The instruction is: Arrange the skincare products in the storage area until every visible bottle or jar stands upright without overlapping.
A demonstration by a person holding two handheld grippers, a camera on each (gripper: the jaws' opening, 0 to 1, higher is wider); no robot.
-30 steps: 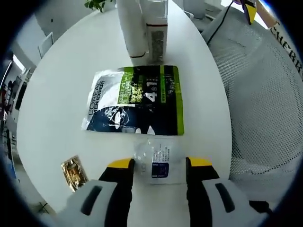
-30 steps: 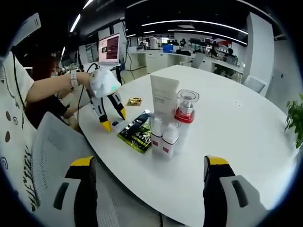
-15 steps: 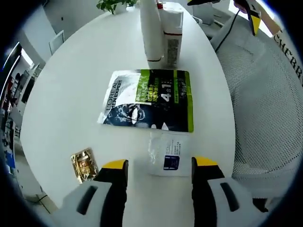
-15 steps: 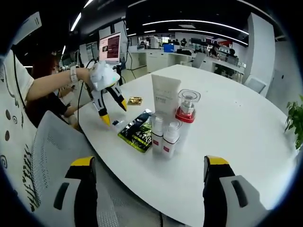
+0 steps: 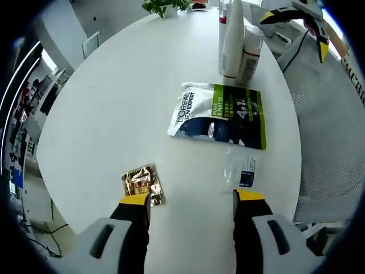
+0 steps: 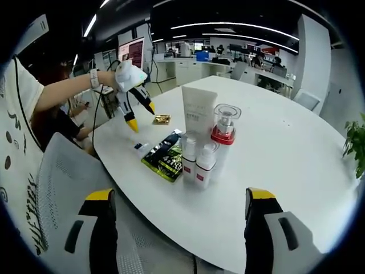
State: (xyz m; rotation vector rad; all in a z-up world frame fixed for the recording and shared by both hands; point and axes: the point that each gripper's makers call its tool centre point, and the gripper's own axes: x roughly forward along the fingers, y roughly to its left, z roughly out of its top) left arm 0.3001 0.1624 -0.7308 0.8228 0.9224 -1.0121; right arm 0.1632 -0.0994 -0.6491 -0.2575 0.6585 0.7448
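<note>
On the round white table (image 6: 296, 165) a white tube (image 6: 197, 117), a clear pump jar with a red base (image 6: 223, 130) and two small white bottles (image 6: 197, 162) stand upright in a tight group. A green and black L'Oreal packet (image 5: 219, 114) lies flat beside them, and so do a clear sachet with a blue label (image 5: 242, 174) and a gold sachet (image 5: 142, 181). My left gripper (image 5: 192, 198) hangs open above the table edge, between the two sachets and touching neither. My right gripper (image 6: 180, 194) is open and empty, off the table's near edge.
A grey mesh chair (image 6: 51, 188) stands at the table edge near the packet. A person's hand holds the left gripper (image 6: 141, 116) over the sachets. A potted plant (image 5: 162, 5) sits at the far side. Desks and monitors fill the room behind.
The left gripper has lifted and drawn back from the clear sachet, which was between its jaws and now lies ahead of its right jaw. The right gripper has stayed still.
</note>
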